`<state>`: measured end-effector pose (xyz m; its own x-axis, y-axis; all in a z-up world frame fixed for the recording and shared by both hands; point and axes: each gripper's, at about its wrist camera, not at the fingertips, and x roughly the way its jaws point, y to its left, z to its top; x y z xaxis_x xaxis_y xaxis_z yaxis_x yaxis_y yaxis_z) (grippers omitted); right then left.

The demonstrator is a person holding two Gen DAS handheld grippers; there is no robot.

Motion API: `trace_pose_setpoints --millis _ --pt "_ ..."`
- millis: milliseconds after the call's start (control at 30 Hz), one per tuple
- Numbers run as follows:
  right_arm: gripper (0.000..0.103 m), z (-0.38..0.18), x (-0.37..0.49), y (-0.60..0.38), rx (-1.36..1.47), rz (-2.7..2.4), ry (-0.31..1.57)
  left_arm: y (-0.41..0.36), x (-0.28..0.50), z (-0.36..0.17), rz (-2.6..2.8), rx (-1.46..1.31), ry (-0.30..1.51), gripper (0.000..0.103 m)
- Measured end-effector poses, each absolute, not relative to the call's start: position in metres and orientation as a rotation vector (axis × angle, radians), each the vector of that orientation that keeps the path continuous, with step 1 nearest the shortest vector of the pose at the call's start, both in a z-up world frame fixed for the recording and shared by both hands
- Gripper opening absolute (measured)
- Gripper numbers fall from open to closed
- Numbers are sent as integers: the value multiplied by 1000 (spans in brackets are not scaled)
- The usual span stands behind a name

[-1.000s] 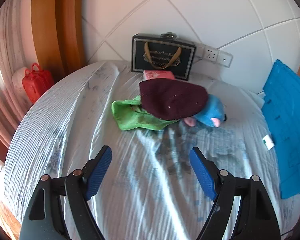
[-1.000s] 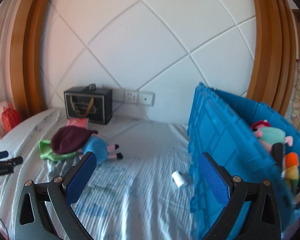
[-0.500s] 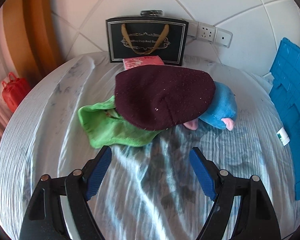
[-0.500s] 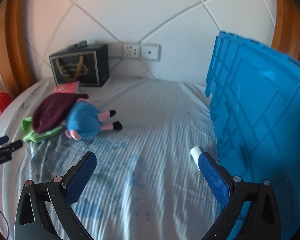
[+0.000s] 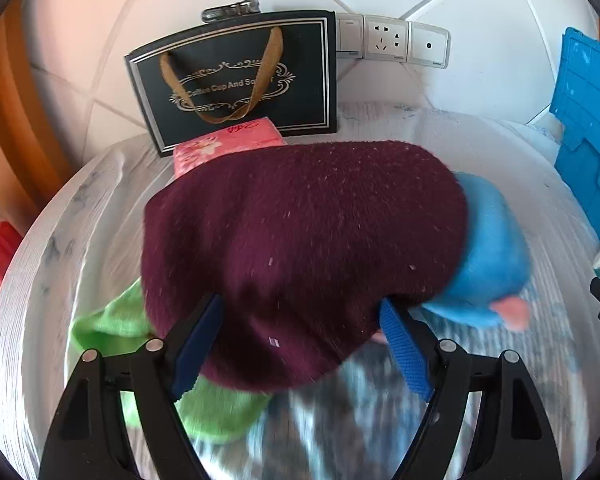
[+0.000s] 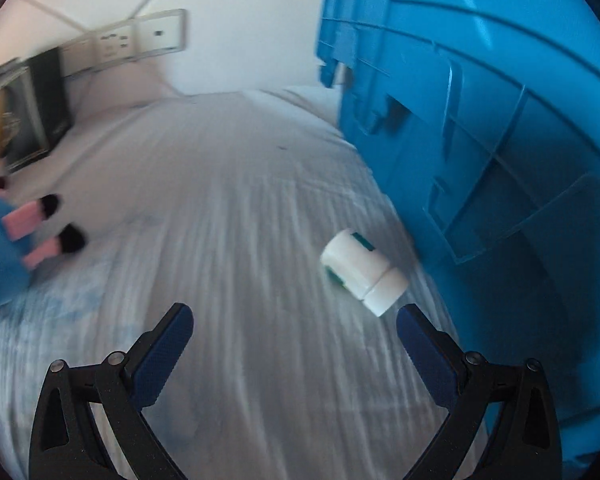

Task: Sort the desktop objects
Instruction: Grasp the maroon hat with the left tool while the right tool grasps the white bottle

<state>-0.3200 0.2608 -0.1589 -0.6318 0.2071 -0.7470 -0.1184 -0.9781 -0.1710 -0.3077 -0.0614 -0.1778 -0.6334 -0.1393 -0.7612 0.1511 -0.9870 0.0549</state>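
Left wrist: left claw (image 5: 300,320) wide open, straddling maroon hat (image 5: 300,240)

Left gripper (image 5: 300,340): black plastic finger arms with triangular cut-outs, silver round screws at the pivots, blue ribbed pads (image 5: 404,352) on the inner faces; right gripper (image 6: 294,346): same black frame, silver screws, darker blue textured pads (image 6: 162,356)

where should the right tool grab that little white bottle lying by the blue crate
Across the round body of the white bottle, near its middle, coming down from above. It lies on its side on the sheet, cap end toward the camera, close beside the blue crate, so a side approach looks cramped. The open right tool would likely need turning to straddle it.
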Motion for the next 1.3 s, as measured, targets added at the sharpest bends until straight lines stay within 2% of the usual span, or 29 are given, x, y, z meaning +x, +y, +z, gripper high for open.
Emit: trace_pose_setpoints --millis 200,300,333,367,400,467,533,567,600,867,1300 --pt "103 -175 -346 278 -1138 2465 -140 -68 -334 -184 -2718 1229 40 84" --pt "103 -183 -368 290 -1198 2415 -115 -74 -343 -188 -2729 1252 70 84" --pt "103 -180 -372 296 -1192 2428 -77 -76 -345 -188 -2740 1255 80 79" --pt "103 -180 -378 302 -1196 2423 -53 -78 -345 -188 -2757 1266 96 67" --pt "103 -181 -383 307 -1221 2431 -20 -79 -344 -188 -2768 1282 110 60" --pt "102 -181 -387 314 -1262 2466 24 -80 -338 -186 -2786 1296 121 35" --pt "86 -179 -385 312 -1302 2519 38 -82 -329 -184 -2786 1283 109 25" --pt "66 -178 -383 311 -1327 2552 67 -84 -325 -183 -2774 1281 112 21" --pt "63 -177 -380 308 -1364 2579 92 -86 -320 -181 -2765 1276 127 21" --pt "63 -171 -331 275 -1611 2749 119 -116 -249 -153 -2689 1200 207 18" --pt "63 -137 -237 241 -1723 2953 -23 -125 -133 -144 -2580 1282 211 18"
